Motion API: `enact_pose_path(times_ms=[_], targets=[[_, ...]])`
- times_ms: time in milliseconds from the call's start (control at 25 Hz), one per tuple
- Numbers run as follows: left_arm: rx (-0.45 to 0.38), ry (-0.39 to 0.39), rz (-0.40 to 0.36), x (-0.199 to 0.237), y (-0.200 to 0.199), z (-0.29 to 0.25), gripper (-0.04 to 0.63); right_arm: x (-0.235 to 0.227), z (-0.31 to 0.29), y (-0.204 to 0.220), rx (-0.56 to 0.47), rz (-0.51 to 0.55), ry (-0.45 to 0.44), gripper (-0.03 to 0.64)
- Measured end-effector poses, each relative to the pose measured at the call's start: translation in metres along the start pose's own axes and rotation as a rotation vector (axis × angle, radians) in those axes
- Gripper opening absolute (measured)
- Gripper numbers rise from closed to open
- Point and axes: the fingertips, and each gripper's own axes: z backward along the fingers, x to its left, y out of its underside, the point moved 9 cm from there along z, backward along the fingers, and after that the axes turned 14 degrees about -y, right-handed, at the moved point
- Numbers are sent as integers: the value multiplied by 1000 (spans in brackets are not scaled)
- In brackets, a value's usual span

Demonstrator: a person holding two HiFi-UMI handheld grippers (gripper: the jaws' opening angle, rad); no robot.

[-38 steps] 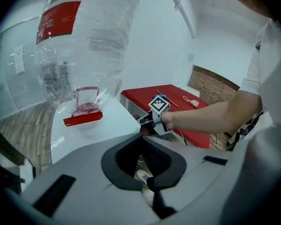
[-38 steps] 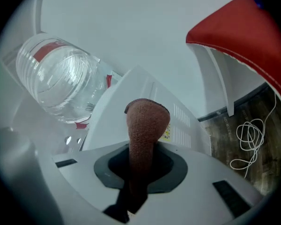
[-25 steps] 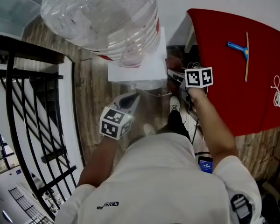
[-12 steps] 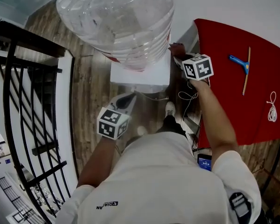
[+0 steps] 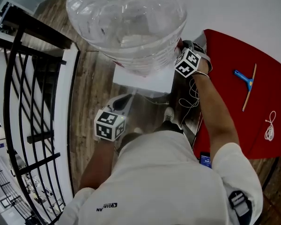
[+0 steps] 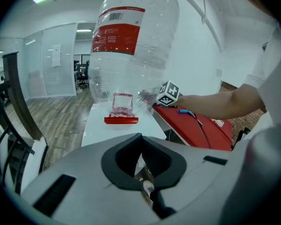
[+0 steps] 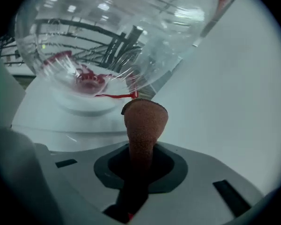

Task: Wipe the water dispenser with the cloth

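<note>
Right gripper point(image 5: 186, 45) moves up and farther, to the bottle point(image 5: 126, 18) | jaws clamp cloth point(image 7: 145, 123) above water dispenser point(image 5: 143, 78) far-right edge | cloth likely soft, light, limp: hold mid-fold | left gripper point(image 6: 139, 146) closed, empty, near left

Head view overhead, gripper views facing bottle point(image 5: 126, 27)

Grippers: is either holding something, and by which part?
The right gripper pinches the cloth by its lower end; a rounded fold sticks out past the jaws. The left gripper is shut and holds nothing.
</note>
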Motion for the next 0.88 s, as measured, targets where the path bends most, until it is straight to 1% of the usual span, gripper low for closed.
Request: enact_pose_path(times_ms=[160, 360, 520, 680, 800, 880], targets=[[-31, -22, 59, 5, 1, -3, -11, 10, -8, -2, 59, 131, 1, 55], [-40, -1, 69, 24, 3, -4, -11, 36, 4, -3, 121, 213, -10, 55], [-41, 25, 33, 47, -4, -5, -11, 57, 17, -5, 169, 250, -13, 55], [-60, 62, -5, 55, -11, -8, -11, 82, 32, -2, 200, 276, -14, 55], [-71, 109, -39, 60, -12, -5, -11, 106, 42, -4, 232, 271, -35, 55], [-71, 148, -69, 65, -11, -6, -11, 117, 50, -8, 253, 248, -36, 55]])
